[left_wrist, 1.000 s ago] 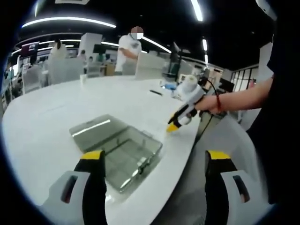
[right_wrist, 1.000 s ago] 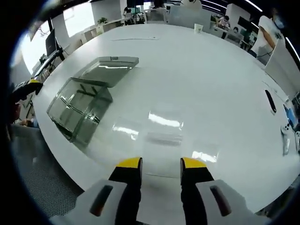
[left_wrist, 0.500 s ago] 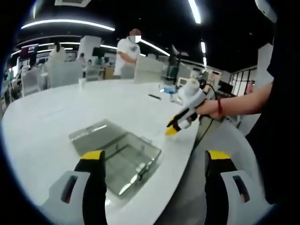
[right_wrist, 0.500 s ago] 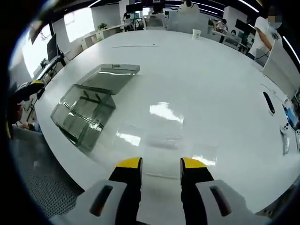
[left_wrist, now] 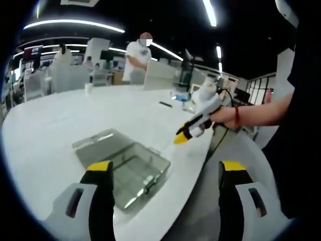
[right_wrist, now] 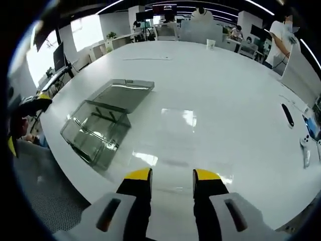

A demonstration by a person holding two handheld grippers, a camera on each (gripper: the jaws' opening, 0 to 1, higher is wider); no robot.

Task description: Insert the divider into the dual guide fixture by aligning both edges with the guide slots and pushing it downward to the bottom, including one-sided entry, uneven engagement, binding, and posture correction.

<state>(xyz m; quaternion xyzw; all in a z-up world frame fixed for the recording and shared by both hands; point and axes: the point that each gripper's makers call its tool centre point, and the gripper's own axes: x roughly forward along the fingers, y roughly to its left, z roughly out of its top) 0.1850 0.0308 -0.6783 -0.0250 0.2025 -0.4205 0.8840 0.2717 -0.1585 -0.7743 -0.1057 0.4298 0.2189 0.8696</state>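
Shown centrally in the left gripper view, the left gripper (left_wrist: 165, 173) rises from the bottom edge with its two yellow-tipped jaws spread wide and nothing between them. Just above its left jaw, in the lower-left middle of the frame, the clear dual guide fixture (left_wrist: 120, 165) lies on the white table (left_wrist: 50, 135), near the table's curved edge; a flat transparent panel lies against its far side, though whether this is the divider cannot be told. At centre right the right gripper (left_wrist: 181, 137) enters, held by a hand (left_wrist: 228, 116), its yellow tip hanging over the table edge just beside the fixture's near corner and apart from it. A person in a white shirt (left_wrist: 135, 55) stands at upper centre, beyond the table. In the right gripper view, the right gripper (right_wrist: 172, 175) stands at bottom centre with its jaws slightly parted and gripping nothing. The fixture (right_wrist: 98, 130) sits at middle left of that frame, with the flat transparent panel (right_wrist: 125, 93) adjoining it above and to the right. A faint clear sheet (right_wrist: 178, 118), possibly the divider, lies flat at frame centre, well apart from the fixture. A dark slim object (right_wrist: 287, 114) rests on the table at far right.
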